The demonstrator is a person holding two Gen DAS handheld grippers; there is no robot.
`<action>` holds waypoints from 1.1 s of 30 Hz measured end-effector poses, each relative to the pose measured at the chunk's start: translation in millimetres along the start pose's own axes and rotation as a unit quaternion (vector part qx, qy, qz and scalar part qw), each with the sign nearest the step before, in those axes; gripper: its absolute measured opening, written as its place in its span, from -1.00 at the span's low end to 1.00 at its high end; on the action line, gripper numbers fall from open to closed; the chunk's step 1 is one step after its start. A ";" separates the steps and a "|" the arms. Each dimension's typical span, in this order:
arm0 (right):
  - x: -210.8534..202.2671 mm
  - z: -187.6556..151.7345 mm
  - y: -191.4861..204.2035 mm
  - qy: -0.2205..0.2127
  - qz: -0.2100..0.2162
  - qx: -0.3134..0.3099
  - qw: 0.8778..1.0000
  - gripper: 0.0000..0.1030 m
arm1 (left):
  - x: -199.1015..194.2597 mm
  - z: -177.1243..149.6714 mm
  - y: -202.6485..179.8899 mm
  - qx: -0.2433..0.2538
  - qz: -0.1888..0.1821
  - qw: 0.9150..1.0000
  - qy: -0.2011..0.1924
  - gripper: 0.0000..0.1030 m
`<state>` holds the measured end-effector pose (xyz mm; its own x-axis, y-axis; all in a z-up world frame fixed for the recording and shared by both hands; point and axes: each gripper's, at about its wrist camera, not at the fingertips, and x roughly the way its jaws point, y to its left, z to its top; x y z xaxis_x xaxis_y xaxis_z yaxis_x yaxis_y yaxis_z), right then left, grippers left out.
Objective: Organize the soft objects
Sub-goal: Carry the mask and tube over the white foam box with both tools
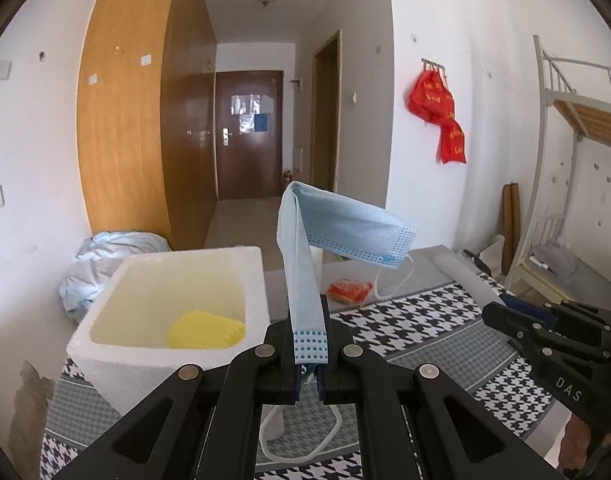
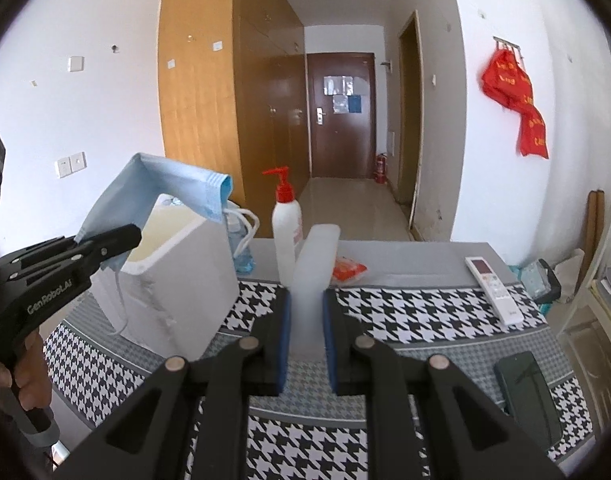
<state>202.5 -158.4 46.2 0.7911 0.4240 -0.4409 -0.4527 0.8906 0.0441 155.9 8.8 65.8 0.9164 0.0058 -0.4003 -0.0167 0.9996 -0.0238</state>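
The left gripper (image 1: pixel 310 344) pinches a blue mask (image 1: pixel 337 224) by one end, lifted to drop into the foam box (image 1: pixel 173 276) at ten o'clock; the right gripper (image 2: pixel 307 328) is clamped on a translucent white piece (image 2: pixel 315 264).

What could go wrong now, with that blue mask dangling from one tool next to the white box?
1. The left tool pinches only one end of the face mask; it could slip out short of the foam box.
2. Its ear loop dangles by the box's rim and might snag there.
3. The right tool carries a translucent white item near the pump bottle and could topple it.
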 end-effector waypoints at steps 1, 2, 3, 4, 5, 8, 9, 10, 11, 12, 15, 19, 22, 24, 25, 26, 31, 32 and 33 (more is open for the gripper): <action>0.9 1.0 1.2 -0.001 0.002 -0.001 1.000 -0.63 | -0.7 1.2 2.2 0.000 0.001 1.000 -0.001 -0.90; 1.9 2.3 2.6 -0.002 0.005 -0.002 1.000 -0.63 | -1.5 2.3 4.9 -0.003 0.003 1.000 -0.002 -0.90; 2.2 3.3 3.3 -0.002 0.006 -0.003 1.000 -0.63 | -1.6 3.0 5.9 -0.003 0.005 1.000 -0.003 -0.90; 2.8 4.5 4.6 -0.004 0.008 -0.005 1.000 -0.63 | -1.8 4.3 8.1 -0.004 0.008 1.000 -0.004 -0.90; 3.4 5.7 6.3 -0.005 0.011 -0.006 1.000 -0.63 | -1.7 5.5 8.8 -0.005 0.010 1.000 -0.004 -0.90; 4.8 8.6 12.3 -0.008 0.019 -0.010 1.000 -0.63 | -2.2 7.7 15.0 -0.009 0.019 1.000 -0.004 -0.90; 5.2 9.5 14.4 -0.010 0.022 -0.012 1.000 -0.63 | -2.7 8.3 17.3 -0.010 0.021 1.000 -0.005 -0.90; 5.4 10.5 17.2 -0.011 0.025 -0.013 1.000 -0.63 | -3.7 9.1 20.2 -0.012 0.022 1.000 -0.007 -0.90; 5.9 11.3 19.3 -0.012 0.029 -0.014 0.999 -0.63 | -4.5 9.3 20.9 -0.013 0.022 1.000 -0.008 -0.90; 6.8 12.4 22.2 -0.013 0.032 -0.017 0.999 -0.63 | -5.9 10.0 23.3 -0.013 0.026 1.000 -0.011 -0.90; 9.0 14.0 29.3 -0.014 0.041 -0.022 0.999 -0.63 | -6.8 11.1 29.4 -0.017 0.036 0.999 -0.011 -0.90; 14.2 16.9 38.9 -0.012 0.052 -0.030 0.998 -0.63 | -7.2 11.2 36.9 -0.022 0.049 0.999 -0.009 -0.90; 16.4 19.5 43.9 -0.014 0.062 -0.033 0.997 -0.63 | -7.7 11.3 42.8 -0.025 0.058 0.998 -0.008 -0.90; 17.5 21.8 47.6 -0.015 0.068 -0.035 0.997 -0.63 | -7.8 11.6 45.8 -0.027 0.065 0.997 -0.008 -0.90; 18.0 22.7 49.6 -0.016 0.070 -0.037 0.997 -0.63 | -7.9 12.2 47.4 -0.028 0.068 0.997 -0.008 -0.90; 18.0 23.4 51.2 -0.017 0.072 -0.038 0.997 -0.63 | -7.9 12.7 48.8 -0.029 0.071 0.997 -0.008 -0.90; 24.3 26.3 63.2 -0.013 0.076 -0.047 0.996 -0.63 | -5.0 11.8 57.5 -0.037 0.083 0.996 -0.004 -0.90; 25.5 26.5 65.3 -0.011 0.080 -0.049 0.996 -0.63 | -4.4 12.1 58.2 -0.038 0.085 0.996 -0.003 -0.90; 26.7 26.8 67.5 -0.010 0.081 -0.050 0.995 -0.63 | -3.7 11.8 59.0 -0.038 0.088 0.995 -0.002 -0.90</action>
<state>204.1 -82.5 61.4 0.7113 0.5655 -0.4174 -0.6137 0.7892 0.0234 156.3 68.1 76.7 0.8983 0.1816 -0.4001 -0.2078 0.9779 -0.0227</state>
